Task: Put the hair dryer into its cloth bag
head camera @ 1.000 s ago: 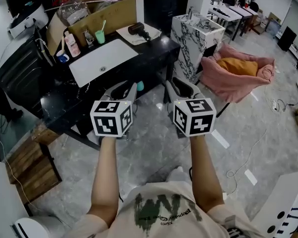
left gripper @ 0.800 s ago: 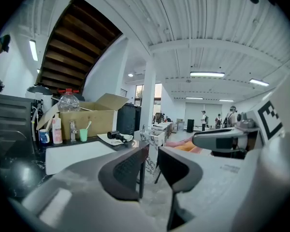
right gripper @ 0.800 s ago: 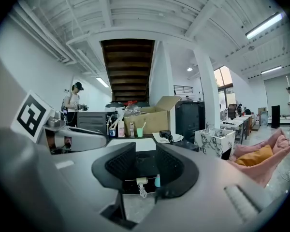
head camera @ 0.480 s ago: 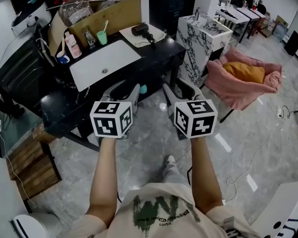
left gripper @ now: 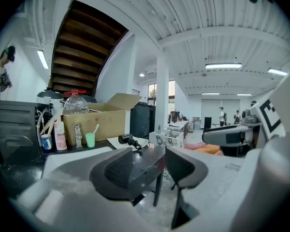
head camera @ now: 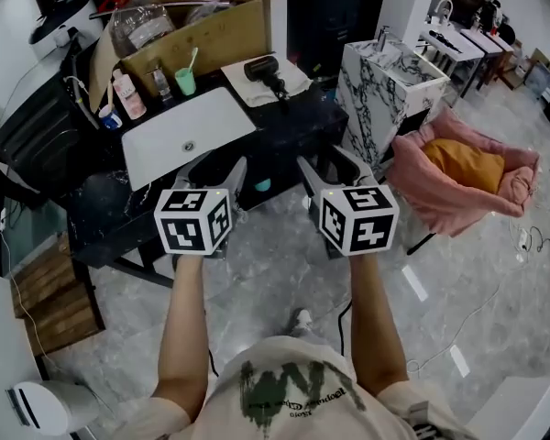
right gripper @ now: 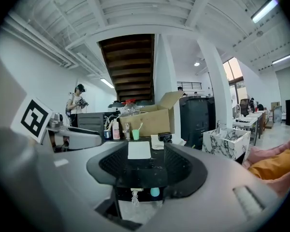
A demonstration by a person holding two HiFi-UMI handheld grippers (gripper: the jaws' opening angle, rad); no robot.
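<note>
Though all show hair dryer (head camera: 264, 73), only gripper views show staircase (right gripper: 130, 66).

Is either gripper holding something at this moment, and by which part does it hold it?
Nothing is held. The left gripper and the right gripper have just been opening their jaws, with nothing between them.

Bright ceiling strip lights; fisheye-warped, dark-vignetted edges.
</note>
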